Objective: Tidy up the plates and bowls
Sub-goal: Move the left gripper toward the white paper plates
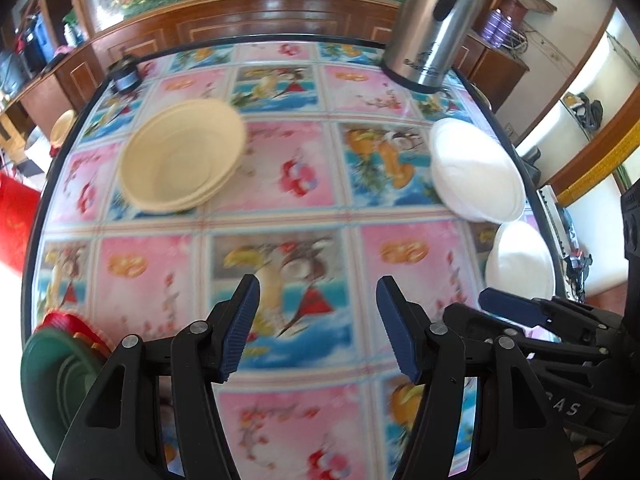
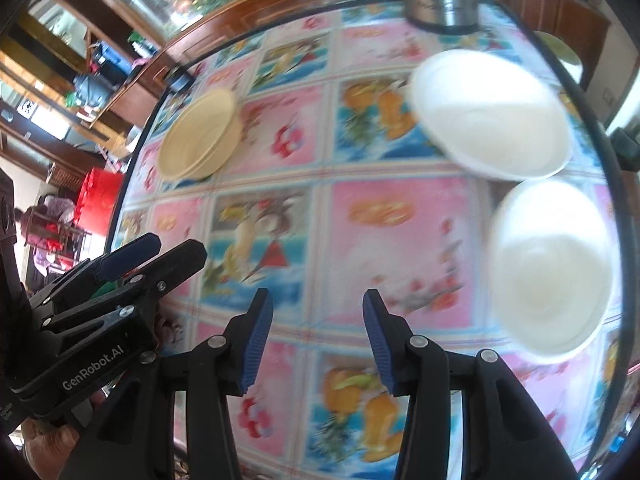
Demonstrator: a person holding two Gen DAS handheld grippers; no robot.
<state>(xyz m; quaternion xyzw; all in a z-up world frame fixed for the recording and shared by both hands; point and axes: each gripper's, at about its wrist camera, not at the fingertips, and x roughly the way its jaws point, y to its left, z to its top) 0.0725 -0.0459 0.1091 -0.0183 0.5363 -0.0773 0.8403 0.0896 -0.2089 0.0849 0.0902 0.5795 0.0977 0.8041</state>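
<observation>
I see cream plates (image 1: 182,160) stacked left of the steel flask (image 1: 434,28), and two glossy white bowls (image 2: 490,114) nearer me on its right. Both my left claw (image 1: 318,330) and right claw (image 2: 318,344) hang open, gripping nothing above the surface (image 1: 280,184).

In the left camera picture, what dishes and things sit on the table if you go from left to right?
Green plates → cream bowls → steel flask → white bowl → second white bowl.

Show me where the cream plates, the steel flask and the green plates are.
cream plates (image 1: 182,160), left wrist view, inner well of the top plate
steel flask (image 1: 430,36), left wrist view, its metal body
green plates (image 1: 48,376), left wrist view, outer rim
</observation>
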